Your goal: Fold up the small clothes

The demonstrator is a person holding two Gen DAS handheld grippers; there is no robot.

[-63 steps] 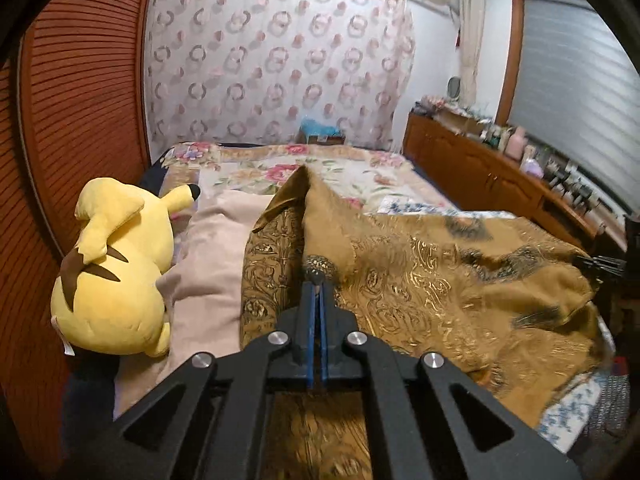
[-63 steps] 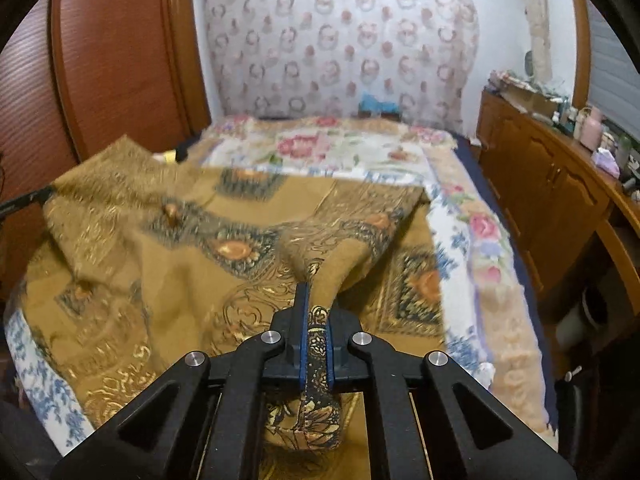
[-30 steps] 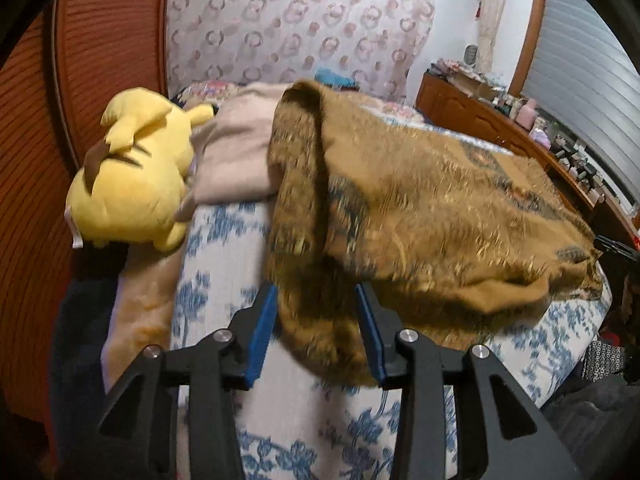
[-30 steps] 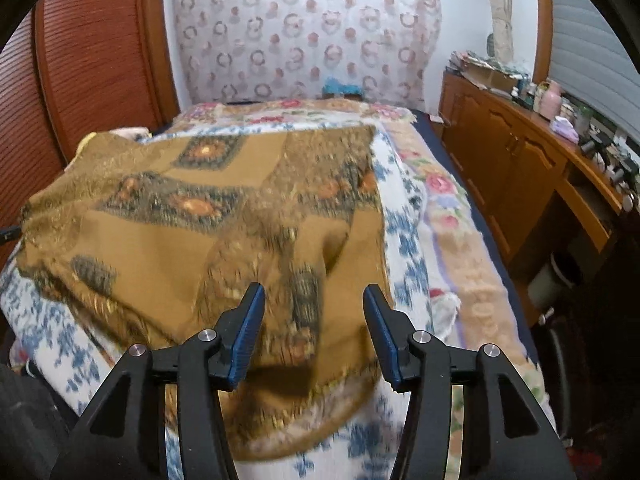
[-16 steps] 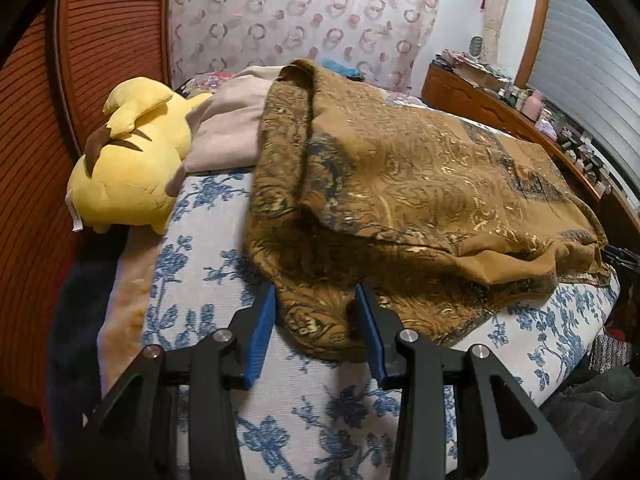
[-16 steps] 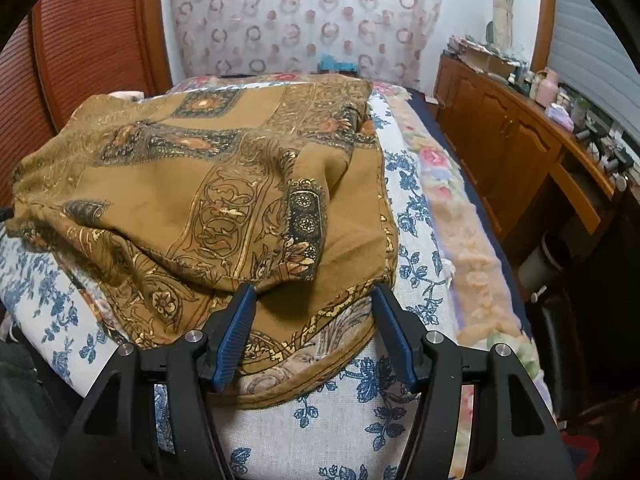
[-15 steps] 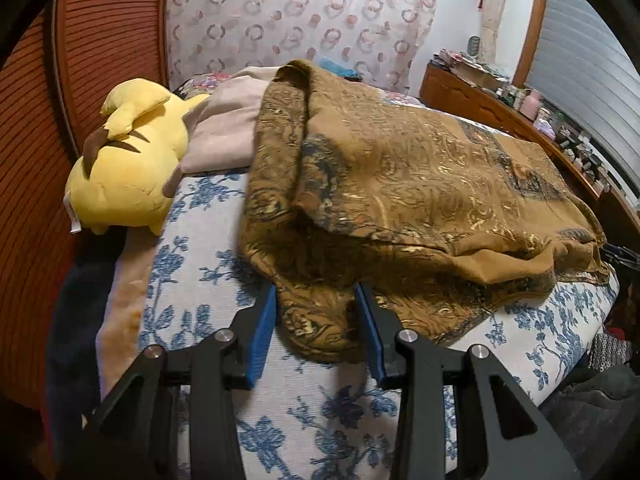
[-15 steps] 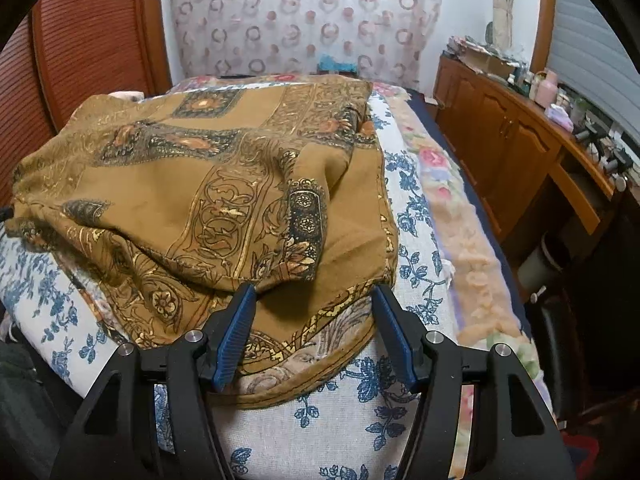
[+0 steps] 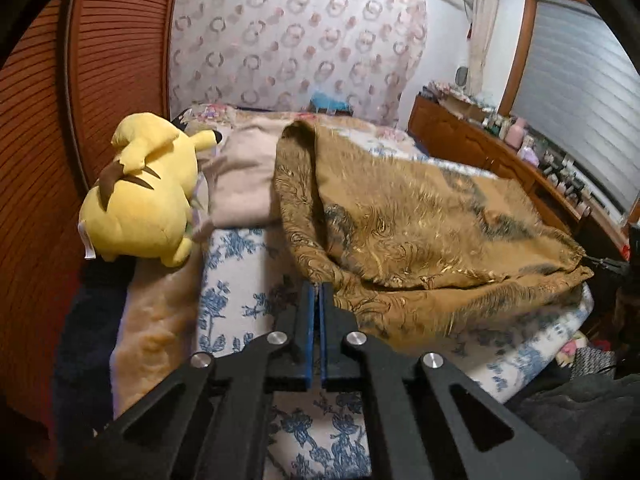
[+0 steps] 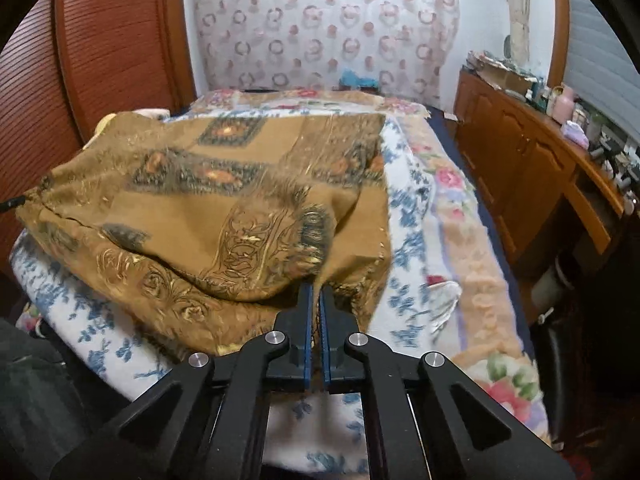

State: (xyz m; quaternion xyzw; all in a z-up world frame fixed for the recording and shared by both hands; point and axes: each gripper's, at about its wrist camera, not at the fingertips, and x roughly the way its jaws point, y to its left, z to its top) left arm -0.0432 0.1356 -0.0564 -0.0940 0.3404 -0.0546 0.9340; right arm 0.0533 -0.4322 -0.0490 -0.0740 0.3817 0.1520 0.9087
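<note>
Both claws clamped on the near hem of the brown patterned garment [image 9: 420, 232]: left claw [image 9: 314, 292] on its left corner, right claw [image 10: 314, 292] on its right. Garment lies bunched across the bed [image 9: 240, 280], just beside the yellow plush [image 9: 140, 196].

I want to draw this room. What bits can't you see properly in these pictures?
- Brown patterned cloth: motion-blurred in both views.
- Yellow plush toy: faces away in the left view.
- Bottles on the wooden counter: too small.
- Left hand-held gripper, right hand-held gripper: blades hide any pinched cloth.
</note>
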